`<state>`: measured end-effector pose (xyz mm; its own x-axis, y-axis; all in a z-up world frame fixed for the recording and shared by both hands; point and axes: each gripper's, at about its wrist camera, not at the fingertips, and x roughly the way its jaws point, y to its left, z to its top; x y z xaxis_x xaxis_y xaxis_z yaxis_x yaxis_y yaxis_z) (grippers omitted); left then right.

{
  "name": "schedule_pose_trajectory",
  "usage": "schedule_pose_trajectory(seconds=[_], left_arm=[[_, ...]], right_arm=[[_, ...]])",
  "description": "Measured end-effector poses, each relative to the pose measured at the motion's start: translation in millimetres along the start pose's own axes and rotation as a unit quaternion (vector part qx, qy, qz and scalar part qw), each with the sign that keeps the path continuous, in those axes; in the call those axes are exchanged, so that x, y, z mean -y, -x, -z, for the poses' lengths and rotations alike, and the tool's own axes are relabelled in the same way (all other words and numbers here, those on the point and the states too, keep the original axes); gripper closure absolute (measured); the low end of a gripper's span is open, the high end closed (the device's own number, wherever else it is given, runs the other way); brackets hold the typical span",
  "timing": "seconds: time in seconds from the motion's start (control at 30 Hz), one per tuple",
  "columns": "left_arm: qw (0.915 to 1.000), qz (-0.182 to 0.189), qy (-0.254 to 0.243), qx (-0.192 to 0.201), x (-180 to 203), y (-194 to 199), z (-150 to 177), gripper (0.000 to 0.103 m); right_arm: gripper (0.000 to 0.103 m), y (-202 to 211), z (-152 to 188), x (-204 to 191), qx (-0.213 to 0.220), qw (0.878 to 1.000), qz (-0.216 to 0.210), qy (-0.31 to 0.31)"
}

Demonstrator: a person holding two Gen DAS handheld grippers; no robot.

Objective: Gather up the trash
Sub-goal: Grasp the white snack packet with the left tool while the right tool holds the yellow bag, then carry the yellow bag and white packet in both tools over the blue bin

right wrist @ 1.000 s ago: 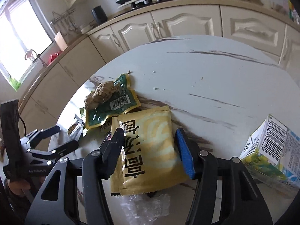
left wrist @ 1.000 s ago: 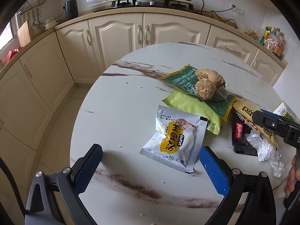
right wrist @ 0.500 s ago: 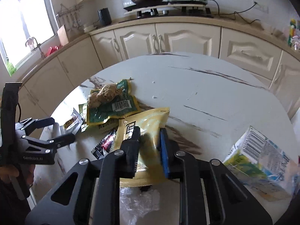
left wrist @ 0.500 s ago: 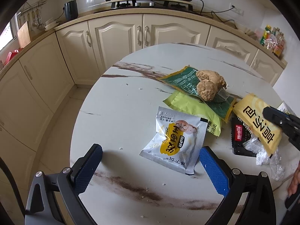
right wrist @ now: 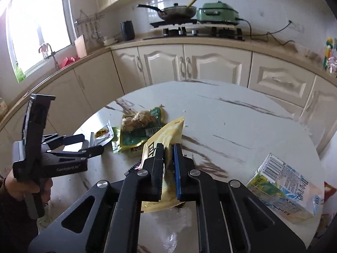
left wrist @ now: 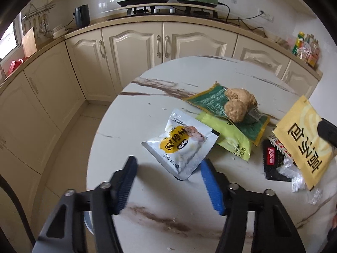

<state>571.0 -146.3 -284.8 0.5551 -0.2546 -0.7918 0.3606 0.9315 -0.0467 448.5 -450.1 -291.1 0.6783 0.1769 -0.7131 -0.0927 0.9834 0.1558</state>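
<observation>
While the right gripper [right wrist: 168,168] pinches the yellow packet [left wrist: 303,141] above the table [left wrist: 189,80], the left gripper [left wrist: 168,175] gapes around the white packet [left wrist: 181,145] (seemingly lifted slightly); closing comes next.

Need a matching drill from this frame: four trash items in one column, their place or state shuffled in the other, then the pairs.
Items:
1. yellow packet
2. white packet
3. brown lump
4. carton

States:
A. lies on the green wrapper
B. lies flat, alone on the table, on the right
C. clamped in the right hand-held gripper, lifted
D. just ahead of the open left hand-held gripper, one corner raised

Pairs: 1-C, 2-D, 3-A, 4-B
</observation>
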Motion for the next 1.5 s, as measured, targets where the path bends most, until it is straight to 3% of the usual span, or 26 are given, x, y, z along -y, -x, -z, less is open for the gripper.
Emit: schedule_pose_trajectory(seconds=[0.17, 0.27, 0.33, 0.37, 0.43, 0.53, 0.67, 0.8, 0.83, 0.9, 1.07, 1.13, 1.27, 1.5], left_arm=[[0.9999, 0.016, -0.003, 0.002, -5, 0, -1, 0.09], [0.9989, 0.043, 0.016, -0.003, -13, 4, 2, 0.089], [0.9985, 0.048, 0.024, 0.011, -20, 12, 2, 0.071], [0.9986, 0.043, 0.022, 0.022, -23, 16, 2, 0.045], [0.9983, 0.019, 0.005, 0.055, -23, 25, -2, 0.022], [0.9975, 0.021, -0.022, 0.063, -16, 23, -9, 0.022], [0.9974, 0.021, -0.054, 0.042, -5, -2, -17, 0.022], [0.9949, 0.028, -0.094, 0.023, 9, -26, -23, 0.027], [0.9949, 0.027, -0.096, 0.017, 10, -30, -25, 0.031], [0.9951, 0.04, -0.09, 0.011, 9, -38, -32, 0.051], [0.9942, 0.049, -0.096, 0.01, 7, -42, -37, 0.055], [0.9945, 0.052, -0.09, 0.012, 4, -42, -37, 0.073], [0.9955, 0.051, -0.078, 0.014, 0, -33, -30, 0.076], [0.994, 0.084, -0.06, 0.034, -6, 3, -19, 0.081]], right_arm=[[0.094, 2, -1, 0, 0.002, 1.0, 0.0, -0.002], [0.094, 5, -2, 0, 0.006, 1.0, -0.002, -0.003], [0.094, 5, -3, -1, 0.003, 1.0, -0.005, -0.004], [0.094, 5, -3, -1, 0.003, 1.0, -0.005, -0.004], [0.094, 5, -3, 0, 0.002, 1.0, -0.008, -0.004], [0.094, 2, -5, -2, 0.003, 1.0, -0.01, -0.005], [0.094, -4, -8, -3, 0.001, 1.0, -0.013, -0.006], [0.094, -7, -9, 1, -0.001, 1.0, -0.012, -0.009], [0.094, -9, -9, 2, -0.002, 1.0, -0.014, -0.011], [0.094, -13, -9, 4, -0.007, 1.0, -0.016, -0.015], [0.094, -19, -8, 5, -0.011, 1.0, -0.018, -0.017], [0.094, -20, -8, 3, -0.012, 1.0, -0.018, -0.017], [0.094, -17, -8, 0, -0.011, 1.0, -0.019, -0.016], [0.094, -1, -13, -10, 0.001, 1.0, -0.01, -0.01]])
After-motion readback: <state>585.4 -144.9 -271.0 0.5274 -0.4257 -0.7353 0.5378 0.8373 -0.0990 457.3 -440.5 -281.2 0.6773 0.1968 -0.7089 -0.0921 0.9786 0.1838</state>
